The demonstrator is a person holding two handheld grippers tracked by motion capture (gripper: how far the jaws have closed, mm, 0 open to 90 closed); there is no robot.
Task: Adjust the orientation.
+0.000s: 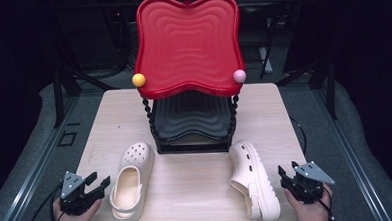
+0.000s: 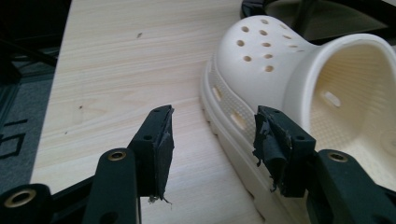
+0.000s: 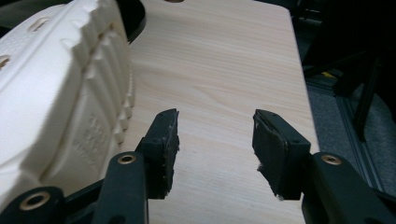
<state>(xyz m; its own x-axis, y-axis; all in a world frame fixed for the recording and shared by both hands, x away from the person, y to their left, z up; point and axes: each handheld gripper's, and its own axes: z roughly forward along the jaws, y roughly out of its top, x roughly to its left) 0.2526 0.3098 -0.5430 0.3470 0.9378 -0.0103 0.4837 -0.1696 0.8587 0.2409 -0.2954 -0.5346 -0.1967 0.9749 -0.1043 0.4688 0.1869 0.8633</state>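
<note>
A red two-tier rack (image 1: 188, 46) stands behind two cream clogs on the wooden table (image 1: 197, 178): upright clog (image 1: 132, 181) beside the wide-open left gripper (image 1: 98, 184), tipped clog (image 1: 254, 180) near the empty, wide-open right gripper (image 1: 288, 172).

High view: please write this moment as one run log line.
left gripper: open | right gripper: open | upright cream foam clog: untouched | cream foam clog on its side: untouched

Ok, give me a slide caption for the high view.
Two cream clogs, left upright, right on its side, before a red two-tier tray stand.
</note>
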